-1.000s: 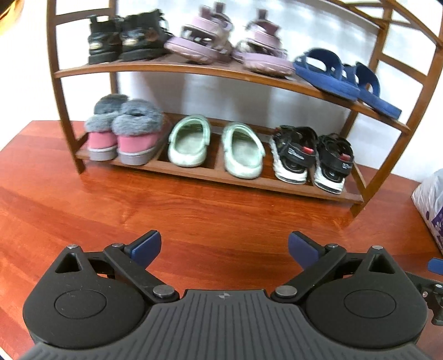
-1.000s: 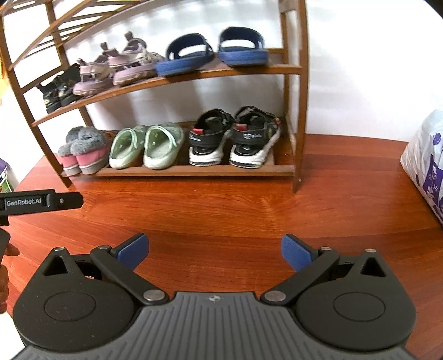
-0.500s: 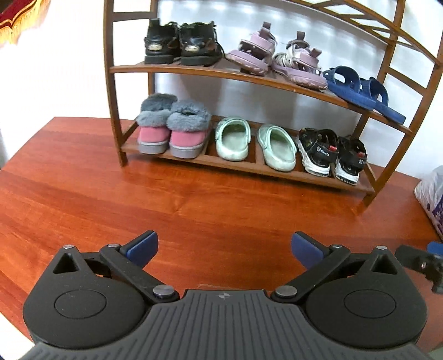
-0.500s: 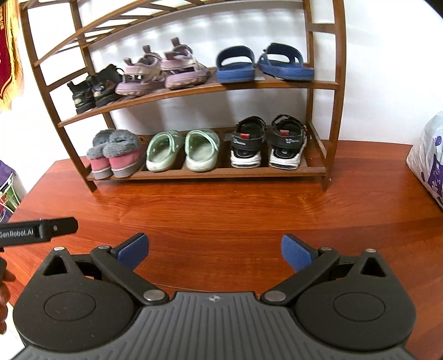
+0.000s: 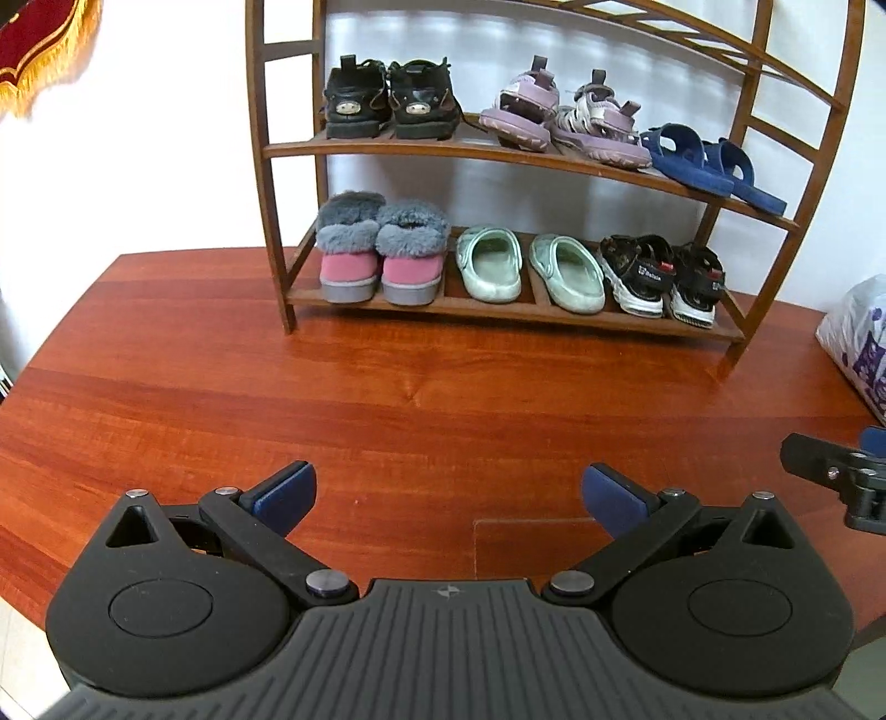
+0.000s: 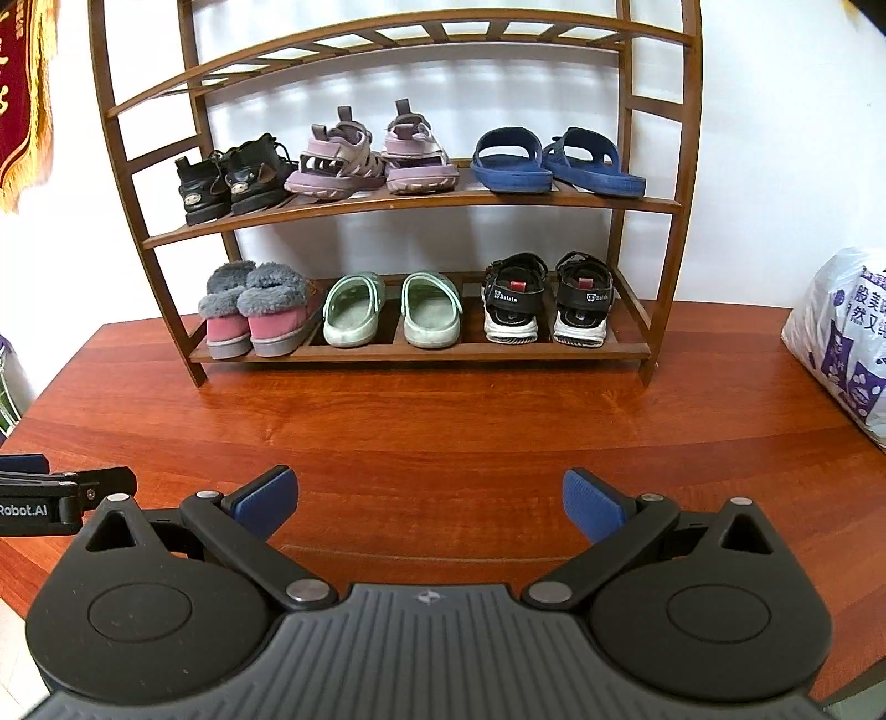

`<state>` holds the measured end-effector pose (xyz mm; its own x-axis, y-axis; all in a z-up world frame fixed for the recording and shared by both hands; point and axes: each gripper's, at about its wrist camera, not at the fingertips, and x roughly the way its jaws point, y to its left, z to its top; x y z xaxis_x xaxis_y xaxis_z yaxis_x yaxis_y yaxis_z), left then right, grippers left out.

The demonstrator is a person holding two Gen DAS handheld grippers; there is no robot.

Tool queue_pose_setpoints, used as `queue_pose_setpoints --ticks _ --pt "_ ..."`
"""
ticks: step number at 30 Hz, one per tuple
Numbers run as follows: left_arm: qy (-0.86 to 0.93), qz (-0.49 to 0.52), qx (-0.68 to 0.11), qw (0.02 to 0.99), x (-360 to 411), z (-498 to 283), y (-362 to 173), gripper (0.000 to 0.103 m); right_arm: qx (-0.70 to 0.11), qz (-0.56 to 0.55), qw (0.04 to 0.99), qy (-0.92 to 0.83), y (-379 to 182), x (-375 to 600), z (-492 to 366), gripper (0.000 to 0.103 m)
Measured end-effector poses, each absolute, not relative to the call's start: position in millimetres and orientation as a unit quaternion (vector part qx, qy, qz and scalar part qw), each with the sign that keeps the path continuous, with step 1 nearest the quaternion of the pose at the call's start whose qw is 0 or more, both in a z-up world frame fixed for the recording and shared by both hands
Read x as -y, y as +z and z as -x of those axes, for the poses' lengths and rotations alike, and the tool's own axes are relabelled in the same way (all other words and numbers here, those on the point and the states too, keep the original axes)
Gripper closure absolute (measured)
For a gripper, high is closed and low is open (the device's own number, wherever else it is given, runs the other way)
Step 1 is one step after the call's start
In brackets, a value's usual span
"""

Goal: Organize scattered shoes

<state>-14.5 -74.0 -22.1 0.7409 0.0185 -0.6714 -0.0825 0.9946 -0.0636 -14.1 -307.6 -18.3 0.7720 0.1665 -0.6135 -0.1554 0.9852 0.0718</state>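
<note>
A wooden shoe rack stands at the back of a red-brown table. Its upper shelf carries black shoes, purple sandals and blue slides. The lower shelf carries pink fur-lined boots, mint clogs and black sandals. My left gripper is open and empty, well back from the rack. My right gripper is open too, with nothing between its fingers. Each gripper's side shows at the edge of the other's view.
A white bag with purple print lies at the table's right edge. A red banner with gold fringe hangs on the wall at the left. Bare tabletop stretches between the grippers and the rack.
Both grippers have pulled back and away from the rack, so it looks smaller and its whole frame shows. Both stay open and empty.
</note>
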Motion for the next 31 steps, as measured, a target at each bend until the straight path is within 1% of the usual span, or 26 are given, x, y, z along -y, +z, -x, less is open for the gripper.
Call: queue_pose_setpoints --ticks 10,31 --pt "0.012 0.051 -0.361 0.931 73 35 -24 0.0 -0.334 -0.009 0.939 0.077 -26 300 36 0.001" --pt "0.02 0.035 -0.365 0.93 90 41 -24 0.0 -0.338 -0.003 0.938 0.079 -30 315 36 0.001"
